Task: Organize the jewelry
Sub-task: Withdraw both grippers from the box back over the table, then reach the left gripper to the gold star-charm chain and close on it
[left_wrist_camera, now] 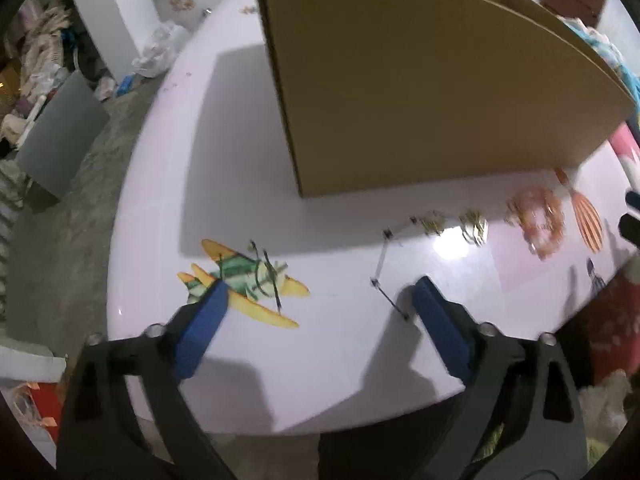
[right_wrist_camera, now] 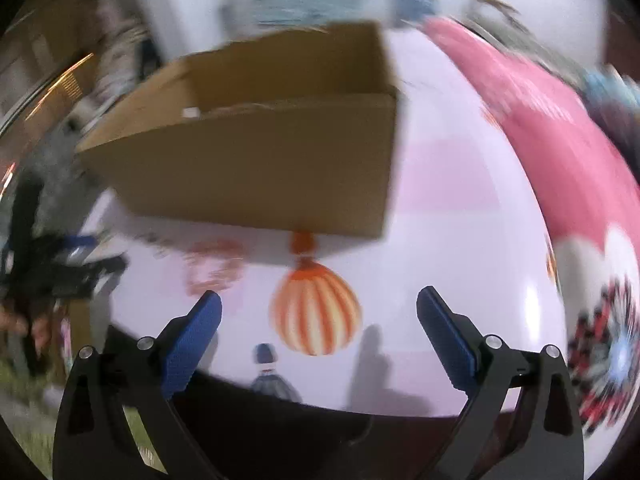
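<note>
Okay, both my left gripper [left_wrist_camera: 318, 294] and right gripper [right_wrist_camera: 319, 312] gape wide, empty. Thin black-and-clear bar chain necklace [left_wrist_camera: 382, 268] lies on glossy white table [left_wrist_camera: 248, 152] before brown cardboard box [left_wrist_camera: 420, 92]; could snag or slide away.

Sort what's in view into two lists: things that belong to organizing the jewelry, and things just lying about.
For the job:
- thin black-and-clear bar necklace
- gold earrings
- orange-pink beaded bracelet
- dark thin pieces on the airplane print
- open brown cardboard box
- left gripper, open
- right gripper, open

Lying about:
- crumpled clear plastic
- grey board
- pink cloth
</note>
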The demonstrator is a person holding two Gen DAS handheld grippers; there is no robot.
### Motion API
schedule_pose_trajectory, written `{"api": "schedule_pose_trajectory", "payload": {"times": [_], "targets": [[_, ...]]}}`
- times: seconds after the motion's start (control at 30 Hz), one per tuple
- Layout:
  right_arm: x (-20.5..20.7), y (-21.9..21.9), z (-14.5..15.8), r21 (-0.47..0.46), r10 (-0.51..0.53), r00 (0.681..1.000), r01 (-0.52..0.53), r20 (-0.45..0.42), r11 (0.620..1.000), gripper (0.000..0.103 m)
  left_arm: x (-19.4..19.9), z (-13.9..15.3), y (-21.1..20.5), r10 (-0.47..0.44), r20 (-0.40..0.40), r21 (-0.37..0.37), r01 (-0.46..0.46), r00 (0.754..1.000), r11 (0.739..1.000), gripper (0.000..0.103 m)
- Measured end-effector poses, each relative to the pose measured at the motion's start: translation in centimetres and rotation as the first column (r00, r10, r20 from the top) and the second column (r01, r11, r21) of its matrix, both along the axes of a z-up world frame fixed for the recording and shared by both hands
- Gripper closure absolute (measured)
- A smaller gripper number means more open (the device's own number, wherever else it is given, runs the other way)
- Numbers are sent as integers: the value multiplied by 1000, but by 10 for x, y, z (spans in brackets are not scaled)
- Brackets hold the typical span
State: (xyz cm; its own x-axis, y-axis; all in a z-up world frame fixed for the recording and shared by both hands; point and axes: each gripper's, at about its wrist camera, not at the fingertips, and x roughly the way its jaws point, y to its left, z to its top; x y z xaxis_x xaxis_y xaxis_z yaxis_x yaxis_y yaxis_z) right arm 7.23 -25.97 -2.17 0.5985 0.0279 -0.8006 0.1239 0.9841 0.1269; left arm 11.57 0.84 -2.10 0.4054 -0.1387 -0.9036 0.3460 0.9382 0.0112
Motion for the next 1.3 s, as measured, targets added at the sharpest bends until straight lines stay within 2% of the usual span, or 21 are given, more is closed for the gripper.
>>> {"api": "schedule_pose_trajectory", "payload": {"times": [0.17,0.3,0.63,0.77,0.93,1.0,1.07,1.2,1.27,1.3], "targets": [[9,12,-5,-144,-23,999,19,-26,989,8,0,-2,6,20,17,-21,-19,1000,1000,7],[18,18,-22,-173,-32,996,17,-84,985,8,2,-2,7,30,19,-29,-30,999,999,7],[14,11,-24,-111,-24,997,16,-67,994,7,3,-4,8,22,11,-35,-21,1000,999,7],[16,3,-25,-114,17,1000,-19,-24,993,7,0,-5,9,25,37,-44,-23,999,999,7],[12,7,-16,-109,-22,1000,24,16,994,7,-3,-6,10,13,57,-52,-10,998,999,7],[7,16,-6,-102,-10,998,17,70,995,7,-4,-4,11,22,65,-42,-19,998,999,7],[1,27,7,-84,43,989,-31,140,996,7,-7,1,15,25,96,-78,-18,995,997,7],[-6,53,18,-28,173,960,-171,218,985,8,-15,13,18,6,164,-140,17,986,990,9],[-7,72,17,-12,256,939,-260,230,966,17,-18,18,17,-9,193,-161,41,981,986,18],[-6,83,15,-17,295,929,-299,224,954,21,-19,20,16,-16,200,-167,50,980,985,27]]}}
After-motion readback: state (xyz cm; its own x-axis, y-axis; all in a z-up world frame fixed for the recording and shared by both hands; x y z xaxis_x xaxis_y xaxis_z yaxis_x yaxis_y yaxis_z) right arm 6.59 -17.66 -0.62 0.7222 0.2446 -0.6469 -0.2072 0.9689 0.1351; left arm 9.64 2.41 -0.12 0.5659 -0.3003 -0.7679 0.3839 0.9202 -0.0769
